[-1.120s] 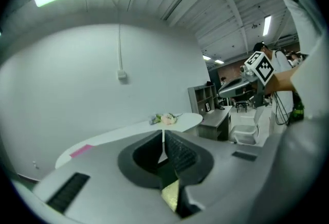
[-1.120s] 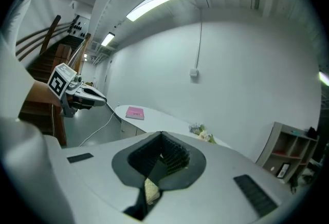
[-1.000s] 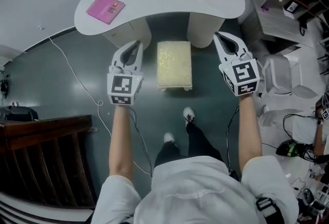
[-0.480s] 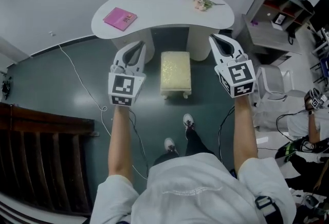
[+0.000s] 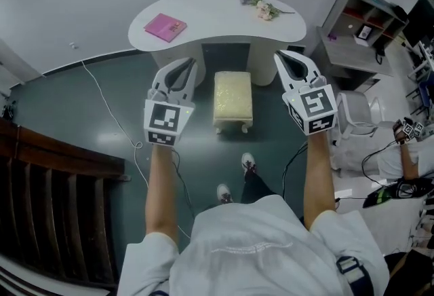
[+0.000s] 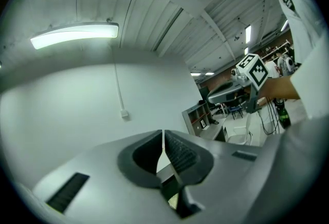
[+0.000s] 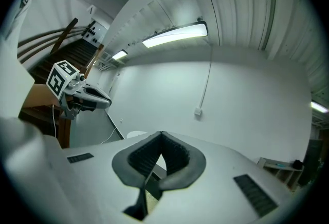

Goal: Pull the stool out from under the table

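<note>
As the stool (image 5: 233, 99) at centre frame stands clear of the table (image 5: 217, 20), the left gripper (image 5: 178, 69) and right gripper (image 5: 290, 60), both pressed together and empty, seem finished.

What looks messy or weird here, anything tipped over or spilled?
Nothing is tipped or spilled. The stool stands upright before the table, and the pink book and flowers rest on top. Only a loose white cable trails across the floor.

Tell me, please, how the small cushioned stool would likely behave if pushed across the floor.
The stool looks low and broad on short legs, so it should probably slide rather than tip. The floor looks smooth and glossy, so it may glide easily. Its padded top would likely give under a squeeze.
</note>
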`<state>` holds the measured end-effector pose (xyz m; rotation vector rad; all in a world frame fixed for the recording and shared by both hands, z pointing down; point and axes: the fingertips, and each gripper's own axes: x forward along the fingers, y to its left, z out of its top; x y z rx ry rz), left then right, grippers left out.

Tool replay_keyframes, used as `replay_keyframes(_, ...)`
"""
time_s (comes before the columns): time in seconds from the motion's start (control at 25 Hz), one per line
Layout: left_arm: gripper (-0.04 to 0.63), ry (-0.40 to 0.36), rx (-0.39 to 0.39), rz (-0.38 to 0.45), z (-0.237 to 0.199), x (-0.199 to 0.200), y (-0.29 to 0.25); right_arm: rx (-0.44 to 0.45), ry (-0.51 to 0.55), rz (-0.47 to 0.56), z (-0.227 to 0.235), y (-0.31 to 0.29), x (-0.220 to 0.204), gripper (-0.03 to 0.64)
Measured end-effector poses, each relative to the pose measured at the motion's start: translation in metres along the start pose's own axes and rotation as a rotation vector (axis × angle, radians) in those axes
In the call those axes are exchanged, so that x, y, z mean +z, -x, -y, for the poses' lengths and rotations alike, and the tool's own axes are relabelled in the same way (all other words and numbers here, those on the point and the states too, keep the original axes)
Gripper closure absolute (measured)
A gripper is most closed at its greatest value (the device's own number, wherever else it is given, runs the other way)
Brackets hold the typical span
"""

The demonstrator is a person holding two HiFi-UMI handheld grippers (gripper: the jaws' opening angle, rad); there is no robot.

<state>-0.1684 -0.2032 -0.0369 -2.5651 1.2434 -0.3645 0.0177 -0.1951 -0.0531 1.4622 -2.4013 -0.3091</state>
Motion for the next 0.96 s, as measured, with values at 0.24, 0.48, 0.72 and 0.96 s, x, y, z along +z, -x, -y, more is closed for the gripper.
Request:
replay_keyframes(0.24,0.568,-0.014,-0.005,0.004,-0.001,0.004,0.013,-0.005,0.01,-0.004,-0.007,0.007,0.005,0.601)
replay_keyframes(0.48,0.568,-0.013,-0.034,0.006,0.004,0.001,0.018,-0.004,0.004,-0.013,-0.014,0.011,0.004,0.601)
replay_keyframes(0.72,0.568,-0.012,-0.054,0.0,0.013,-0.001,0.016,-0.013,0.01,-0.031,-0.015,0.017,-0.005,0.601)
replay_keyframes(0.96,0.568,-0.013,-0.059,-0.011,0.014,-0.004,0.014,-0.012,0.011,-0.042,-0.015,0.017,-0.01,0.601)
